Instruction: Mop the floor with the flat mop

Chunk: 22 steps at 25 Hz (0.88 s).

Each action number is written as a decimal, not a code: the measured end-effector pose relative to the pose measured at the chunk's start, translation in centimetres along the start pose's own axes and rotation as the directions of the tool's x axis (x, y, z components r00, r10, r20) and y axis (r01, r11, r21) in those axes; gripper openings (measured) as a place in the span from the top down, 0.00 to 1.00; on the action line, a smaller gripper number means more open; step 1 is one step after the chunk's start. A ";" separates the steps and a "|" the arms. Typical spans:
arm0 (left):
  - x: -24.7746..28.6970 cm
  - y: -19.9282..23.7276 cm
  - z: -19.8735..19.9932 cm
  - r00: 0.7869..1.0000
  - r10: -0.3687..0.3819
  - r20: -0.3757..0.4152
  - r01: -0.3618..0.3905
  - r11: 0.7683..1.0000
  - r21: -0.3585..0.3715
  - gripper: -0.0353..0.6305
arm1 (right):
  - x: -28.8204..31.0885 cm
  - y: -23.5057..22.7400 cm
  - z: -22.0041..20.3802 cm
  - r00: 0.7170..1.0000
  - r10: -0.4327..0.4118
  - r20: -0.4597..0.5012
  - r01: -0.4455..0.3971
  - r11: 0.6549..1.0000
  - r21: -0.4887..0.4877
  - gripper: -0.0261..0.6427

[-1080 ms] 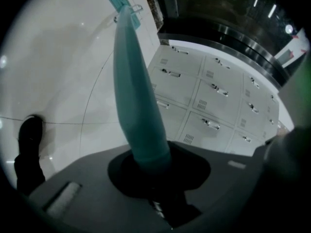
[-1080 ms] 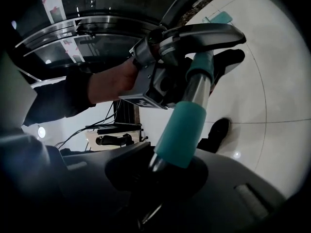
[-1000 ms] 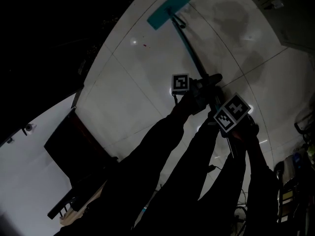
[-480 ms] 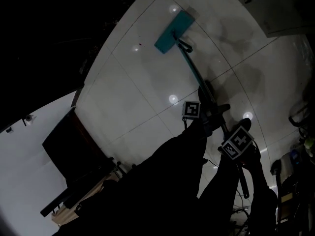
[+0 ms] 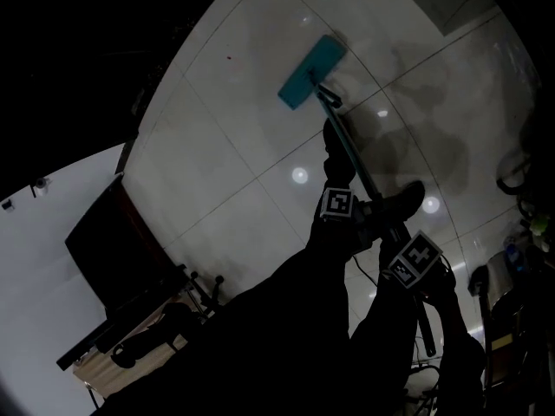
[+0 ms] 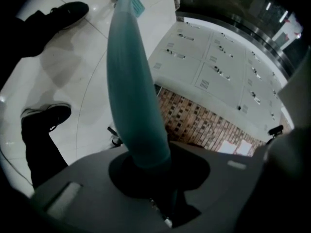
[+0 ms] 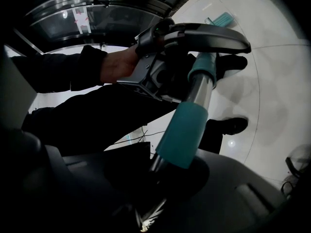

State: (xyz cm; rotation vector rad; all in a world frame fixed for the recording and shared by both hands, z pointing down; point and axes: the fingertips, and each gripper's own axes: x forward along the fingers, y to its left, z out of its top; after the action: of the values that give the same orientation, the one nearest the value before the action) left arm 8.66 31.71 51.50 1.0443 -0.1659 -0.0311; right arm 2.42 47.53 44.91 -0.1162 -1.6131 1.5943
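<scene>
my right claw is clamped on the upper end of the mop handle, just below a teal sleeve. a little further down the pole, my left claw is closed round the teal shaft as well, so both hold the same mop. past them my shoes stand on the pale tiled floor, one on each side of the pole. beyond the shoes the teal mop head lies flat on the tiles, with darker patches on the floor to its right.
</scene>
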 end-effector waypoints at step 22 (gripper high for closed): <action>1.9 4.8 -5.0 0.999 -0.001 -0.039 -0.001 0.999 -0.042 0.81 | 3.3 -0.6 -5.2 1.000 0.023 0.019 -0.024 0.996 0.082 0.81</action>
State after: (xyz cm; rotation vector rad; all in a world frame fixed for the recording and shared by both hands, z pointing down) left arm 11.04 38.25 53.38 1.0021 -0.1292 -0.0139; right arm 3.73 53.48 46.15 -0.0777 -1.5630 1.6813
